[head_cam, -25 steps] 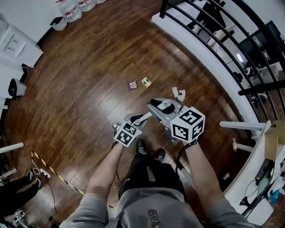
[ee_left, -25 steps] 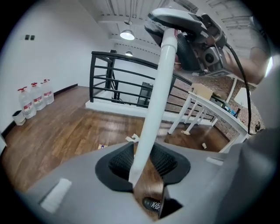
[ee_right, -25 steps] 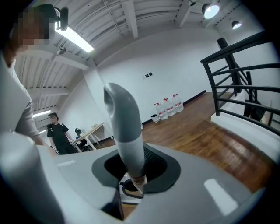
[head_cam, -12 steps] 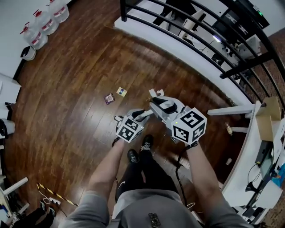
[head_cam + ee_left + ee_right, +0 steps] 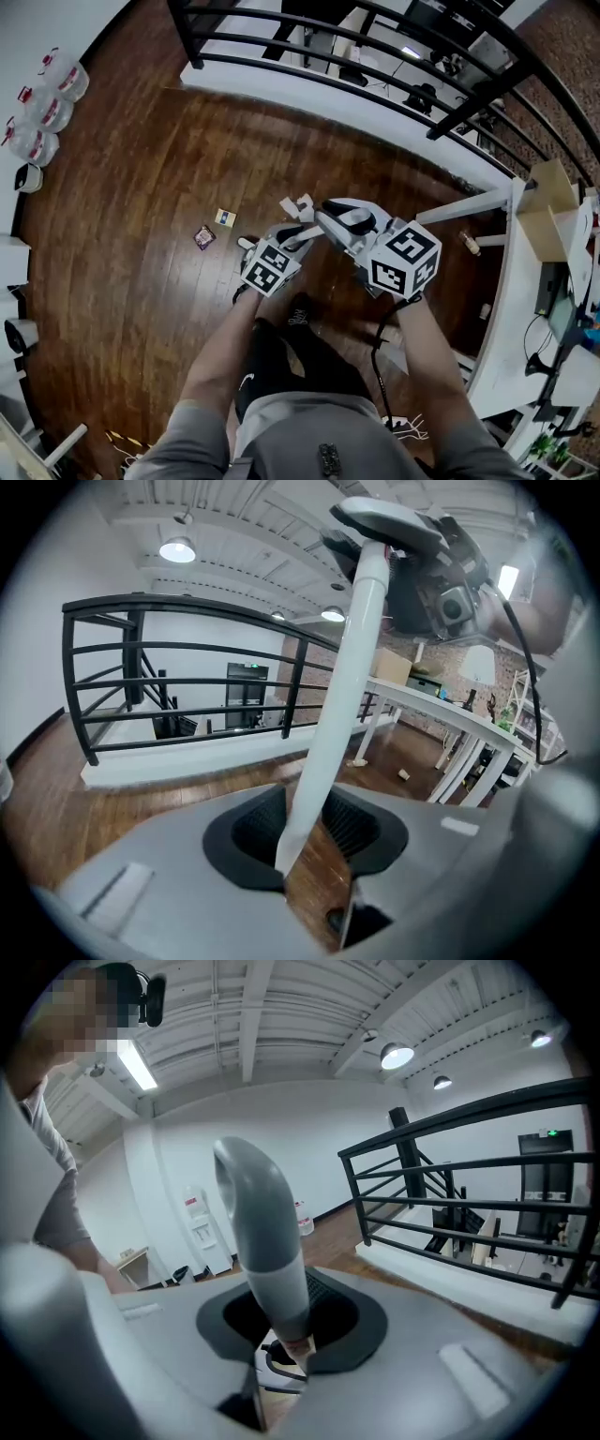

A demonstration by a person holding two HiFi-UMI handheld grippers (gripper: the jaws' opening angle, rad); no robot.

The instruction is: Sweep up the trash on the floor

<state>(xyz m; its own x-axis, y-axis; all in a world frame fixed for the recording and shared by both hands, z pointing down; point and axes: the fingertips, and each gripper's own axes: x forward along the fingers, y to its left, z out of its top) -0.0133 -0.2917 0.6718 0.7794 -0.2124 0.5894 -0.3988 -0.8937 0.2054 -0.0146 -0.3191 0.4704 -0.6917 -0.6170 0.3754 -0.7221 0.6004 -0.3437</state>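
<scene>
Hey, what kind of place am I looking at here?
Probably an upper-level office or workshop loft. A black railing edges the wood floor and seems to overlook desks on a lower level, a long white table with equipment runs along one side, and water jugs stand by the wall.

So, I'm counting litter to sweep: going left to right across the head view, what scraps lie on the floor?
purple wrapper → yellow wrapper → crumpled white paper → small tan object beside the table leg
</scene>
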